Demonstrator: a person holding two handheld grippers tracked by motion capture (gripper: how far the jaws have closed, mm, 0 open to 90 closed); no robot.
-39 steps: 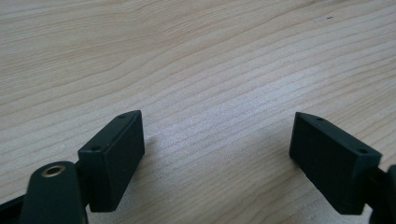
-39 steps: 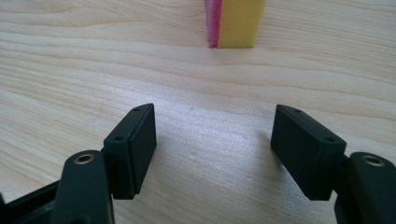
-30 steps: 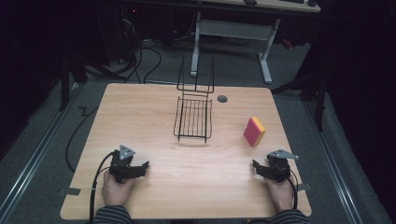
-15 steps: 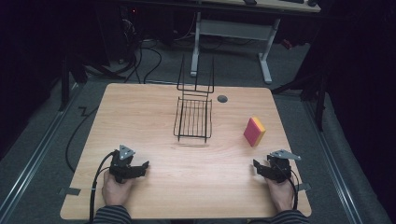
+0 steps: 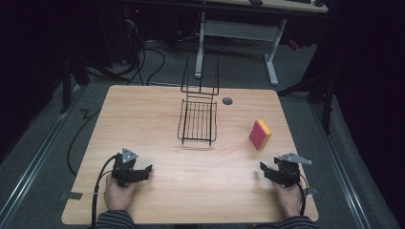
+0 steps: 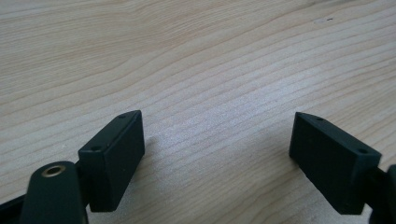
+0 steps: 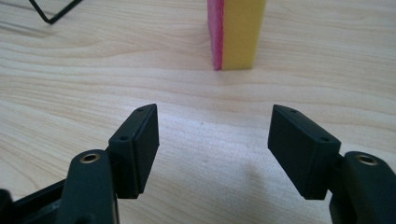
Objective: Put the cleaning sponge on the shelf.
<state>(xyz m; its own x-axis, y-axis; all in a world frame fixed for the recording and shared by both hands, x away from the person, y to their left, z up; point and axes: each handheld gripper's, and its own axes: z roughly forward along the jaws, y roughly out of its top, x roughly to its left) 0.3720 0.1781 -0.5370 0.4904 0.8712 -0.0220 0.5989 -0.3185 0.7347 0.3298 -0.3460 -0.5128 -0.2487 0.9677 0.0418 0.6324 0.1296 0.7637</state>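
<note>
A sponge [image 5: 260,134] with a pink side and a yellow side stands on edge at the right of the wooden table [image 5: 143,109]. In the right gripper view the sponge [image 7: 238,32] stands straight ahead of my right gripper [image 7: 215,130], which is open with bare wood between its jaws. In the high view the right gripper [image 5: 266,171] rests near the front right corner, a short way in front of the sponge. My left gripper [image 5: 144,171] lies at the front left, also open, and in its own view the left gripper [image 6: 219,140] has nothing between its jaws.
A black wire rack [image 5: 198,119] with an upright back stands at the table's middle, toward the far edge. Its corner [image 7: 51,14] shows in the right gripper view. A round cable hole [image 5: 227,100] sits beside it. Desk legs and cables lie beyond the table.
</note>
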